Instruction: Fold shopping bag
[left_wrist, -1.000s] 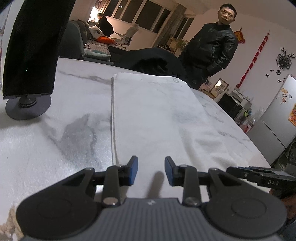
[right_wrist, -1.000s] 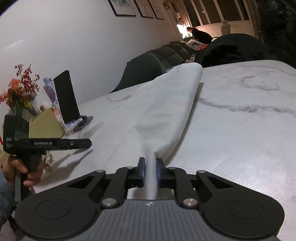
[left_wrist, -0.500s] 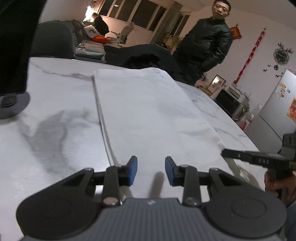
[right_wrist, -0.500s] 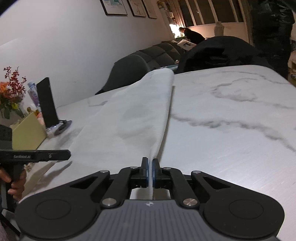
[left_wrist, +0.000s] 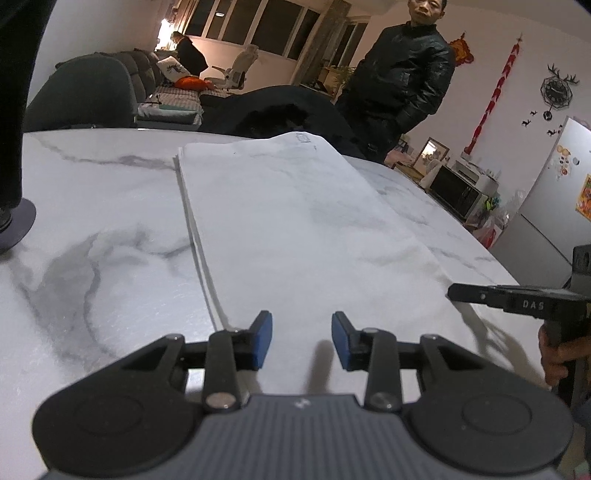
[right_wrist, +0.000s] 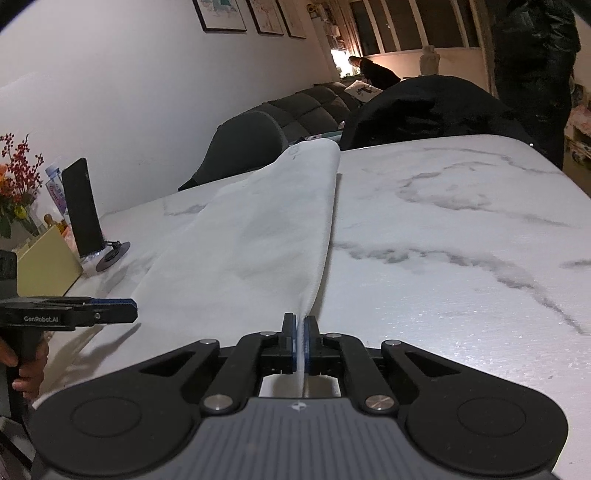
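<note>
While right gripper (right_wrist: 300, 341) pinches, bag (left_wrist: 295, 221) runs lengthwise away.

White fabric shopping bag (left_wrist: 295, 229), folded lengthwise into a long strip, flat on marble table (left_wrist: 92, 240), near right corner lifted

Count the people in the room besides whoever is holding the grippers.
2. One person in a black jacket stands at the table's far end. Another person bends over by the lit windows at the back. Others could be hidden out of frame.
</note>
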